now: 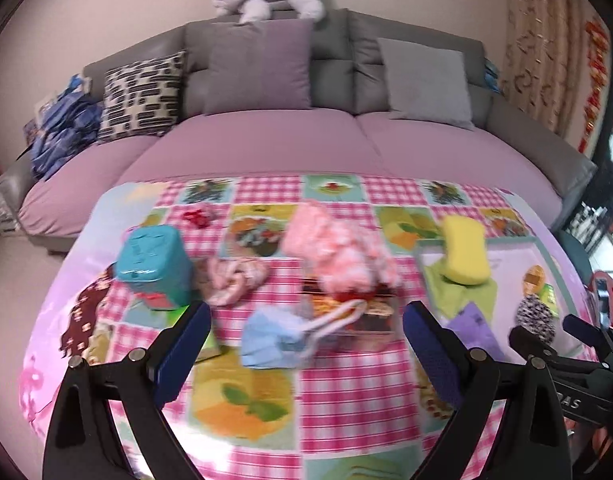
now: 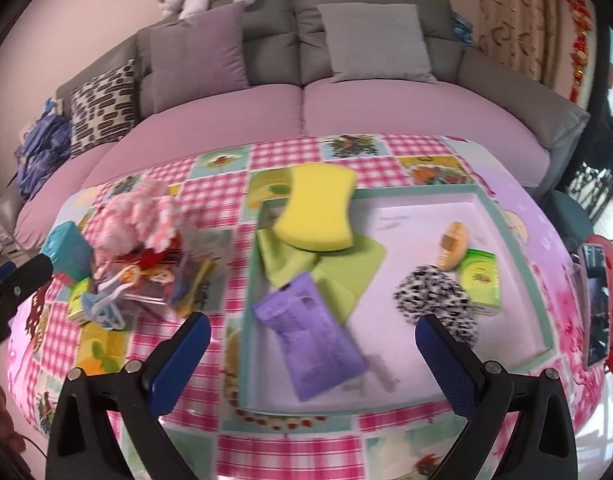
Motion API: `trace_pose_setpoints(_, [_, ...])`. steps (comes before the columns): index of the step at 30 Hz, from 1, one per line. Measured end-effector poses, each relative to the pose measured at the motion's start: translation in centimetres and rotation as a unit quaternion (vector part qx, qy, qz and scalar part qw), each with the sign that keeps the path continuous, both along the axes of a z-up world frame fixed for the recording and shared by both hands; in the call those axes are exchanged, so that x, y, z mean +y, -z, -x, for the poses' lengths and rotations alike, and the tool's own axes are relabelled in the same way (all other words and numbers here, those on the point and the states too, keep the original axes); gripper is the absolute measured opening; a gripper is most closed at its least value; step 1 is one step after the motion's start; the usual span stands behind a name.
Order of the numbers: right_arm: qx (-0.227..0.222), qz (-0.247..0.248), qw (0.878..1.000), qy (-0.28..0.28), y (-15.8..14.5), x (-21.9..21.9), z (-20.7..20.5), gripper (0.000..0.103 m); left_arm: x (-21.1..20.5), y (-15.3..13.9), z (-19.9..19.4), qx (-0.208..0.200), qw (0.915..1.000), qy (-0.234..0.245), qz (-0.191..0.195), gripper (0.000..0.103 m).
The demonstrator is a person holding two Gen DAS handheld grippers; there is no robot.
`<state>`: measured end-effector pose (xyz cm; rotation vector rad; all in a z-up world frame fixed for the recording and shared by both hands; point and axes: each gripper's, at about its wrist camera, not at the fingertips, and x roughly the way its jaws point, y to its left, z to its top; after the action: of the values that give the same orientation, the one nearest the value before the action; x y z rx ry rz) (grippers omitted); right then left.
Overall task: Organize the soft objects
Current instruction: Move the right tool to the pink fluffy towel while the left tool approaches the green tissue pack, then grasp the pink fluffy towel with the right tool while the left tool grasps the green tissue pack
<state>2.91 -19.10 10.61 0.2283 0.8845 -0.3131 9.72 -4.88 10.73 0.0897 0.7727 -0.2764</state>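
My left gripper (image 1: 306, 316) is open and empty above a light blue face mask (image 1: 274, 338) on the checked tablecloth. Beyond the mask lie a pink fluffy cloth (image 1: 338, 248), a pink patterned scrunchie (image 1: 234, 280) and a teal box (image 1: 154, 268). My right gripper (image 2: 312, 328) is open and empty over a teal-rimmed white tray (image 2: 502, 216). The tray holds a purple cloth (image 2: 306, 336), a green cloth (image 2: 334, 276), a yellow sponge (image 2: 318, 208) and a black-and-white scrunchie (image 2: 434, 300).
A green tissue pack (image 2: 482, 276) and an orange comb-like item (image 2: 452, 244) sit in the tray. A red phone holder (image 2: 598, 300) stands at the table's right edge. A grey and purple sofa (image 1: 266, 140) with cushions is behind the table. A clear box of items (image 2: 158, 280) sits under the pink cloth.
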Motion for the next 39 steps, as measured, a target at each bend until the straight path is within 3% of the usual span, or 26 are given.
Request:
trace_pose_setpoints(10, [-0.002, -0.011, 0.999, -0.039, 0.2, 3.0, -3.0, 0.103, 8.6, 1.7, -3.4, 0.04, 0.9916, -0.117, 0.038, 0.097])
trace_pose_setpoints(19, [-0.029, 0.004, 0.996, -0.085, -2.3, 6.5, -7.9, 0.103, 8.3, 1.5, -7.1, 0.045, 0.9925, -0.108, 0.036, 0.097])
trace_pose_setpoints(24, [-0.034, -0.004, 0.991, -0.125, -1.6, 9.1, -10.8, 0.103, 8.2, 1.9, -8.9, 0.054, 0.9904, -0.12, 0.044, 0.097])
trace_pose_setpoints(26, [-0.027, -0.013, 0.99, -0.14, -0.5, 10.0, -11.8, 0.1, 8.3, 2.4, -8.9, 0.045, 0.9911, -0.119, 0.04, 0.097])
trace_pose_setpoints(32, [-0.025, -0.014, 0.989, -0.147, 1.4, 11.0, -12.9, 0.085, 10.5, 5.0, -9.0, 0.074, 0.9856, -0.142, 0.054, 0.097])
trace_pose_setpoints(38, [-0.041, -0.003, 0.989, -0.143, 1.3, 11.0, -13.1, 0.067, 11.7, 5.6, -8.5, 0.072, 0.9845, -0.156, 0.035, 0.097])
trace_pose_setpoints(39, [-0.043, -0.003, 0.989, -0.144, 1.3, 11.0, -13.1, 0.059, 11.8, 5.7, -8.4, 0.073, 0.9844, -0.156, 0.035, 0.097])
